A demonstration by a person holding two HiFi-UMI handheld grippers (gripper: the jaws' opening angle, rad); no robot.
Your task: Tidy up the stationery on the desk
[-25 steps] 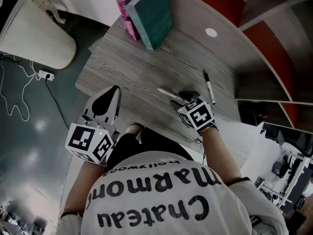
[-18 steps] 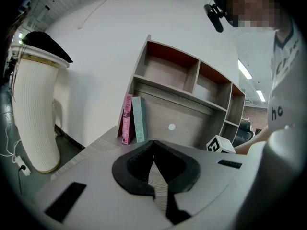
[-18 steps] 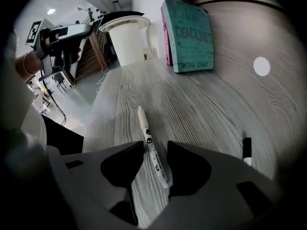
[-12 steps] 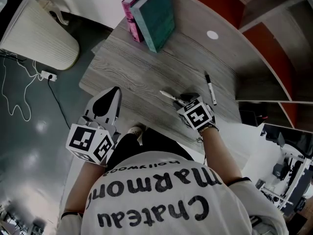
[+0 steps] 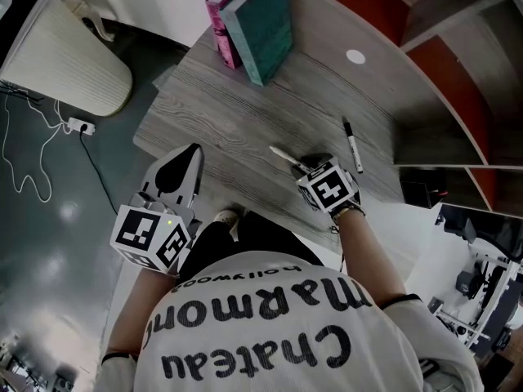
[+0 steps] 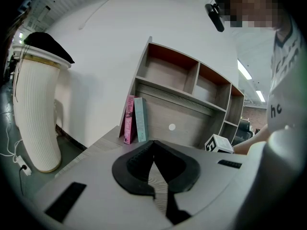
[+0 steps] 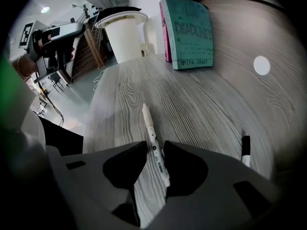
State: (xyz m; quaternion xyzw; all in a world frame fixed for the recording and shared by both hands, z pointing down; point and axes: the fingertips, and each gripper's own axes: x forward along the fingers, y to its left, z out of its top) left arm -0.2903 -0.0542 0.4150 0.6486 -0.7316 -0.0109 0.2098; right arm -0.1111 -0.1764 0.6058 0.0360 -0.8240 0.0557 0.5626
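Note:
A white pen [image 5: 284, 154] lies on the grey wooden desk [image 5: 229, 121], and a black marker [image 5: 350, 147] lies to its right. My right gripper [image 5: 305, 164] points steeply down over the pen's near end. In the right gripper view the pen [image 7: 152, 135] runs between the jaws, which have just been closing. A sliver of desk still shows beside the pen, so my right gripper [image 7: 154, 145] is open. The marker [image 7: 245, 150] lies outside the right jaw. My left gripper [image 5: 193, 149] hovers at the desk's near left edge, and this gripper [image 6: 153, 142] is shut with nothing in it.
A pink book [image 5: 219, 19] and a teal book [image 5: 263, 24] stand together at the desk's far end. A shelf unit [image 5: 445, 64] rises at the right. A white round sticker [image 5: 355, 56] marks the desk. A ribbed white bin [image 5: 69, 60] stands on the floor to the left.
The right gripper's marker cube has tipped slightly over the pen's near end. The left gripper has kept still.

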